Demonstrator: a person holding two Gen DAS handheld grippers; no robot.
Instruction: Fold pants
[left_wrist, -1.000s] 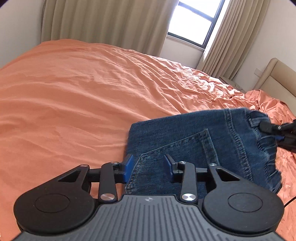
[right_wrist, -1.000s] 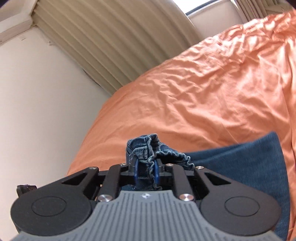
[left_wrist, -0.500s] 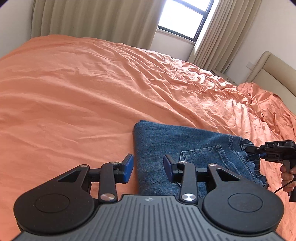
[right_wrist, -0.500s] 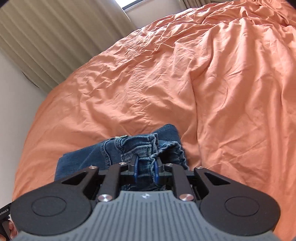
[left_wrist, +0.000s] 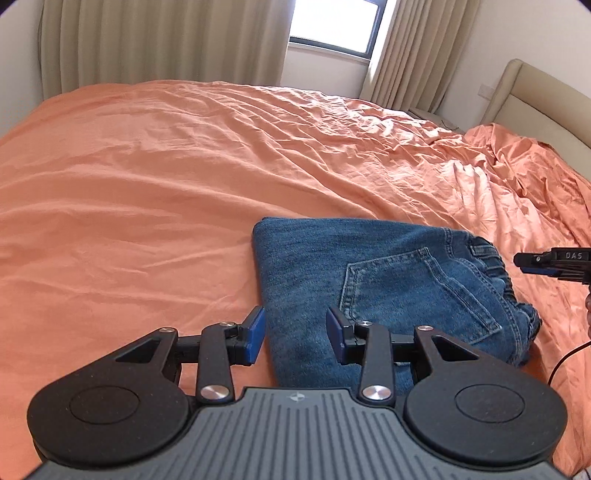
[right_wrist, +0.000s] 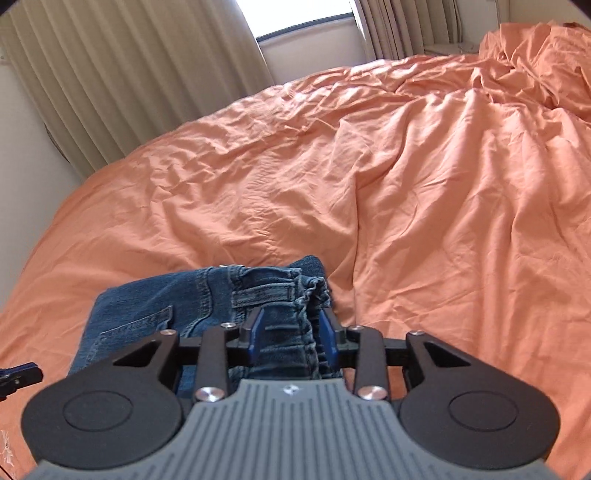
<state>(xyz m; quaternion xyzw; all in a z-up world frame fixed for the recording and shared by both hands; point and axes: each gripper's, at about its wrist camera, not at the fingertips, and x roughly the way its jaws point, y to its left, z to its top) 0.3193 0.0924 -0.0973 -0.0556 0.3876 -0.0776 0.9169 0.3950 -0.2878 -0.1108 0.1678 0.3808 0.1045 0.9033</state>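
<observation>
Released since half a second ago: right hand-held gripper (right_wrist: 291, 334) no longer pinching the waistband, blue pads now spread to either side of the bunched denim, with no clear contact visible. Pulled back a little too, seen from the left wrist view at 3 o'clock, just off the waistband edge and apart from it (left_wrist: 546, 260). Left hand-held gripper (left_wrist: 295, 334) likewise spread, as before, hovering low over the near edge of the pants; left pad over bare sheet, right pad over denim, holding nothing.

Pants (left_wrist: 373, 284) lying folded into a compact rectangle on the bed (left_wrist: 147, 192), flat on the orange sheet, at centre-right of the left wrist view. Folded edge at 9 o'clock of the bundle, gathered elastic waistband (left_wrist: 491, 258) at 3 o'clock, back pocket (left_wrist: 410, 291) facing up. Lower right corner somewhat rumpled, hem layers peeking out. In the right wrist view, pants (right_wrist: 155, 306) at 7 o'clock of the frame, waistband directly between the spread pads.

Beyond the bed, beige curtains (left_wrist: 159, 40) at 11 o'clock, bright window (left_wrist: 332, 22) at 12 o'clock, padded headboard (left_wrist: 535, 99) at 2 o'clock, crumpled heap of orange bedding below it.
</observation>
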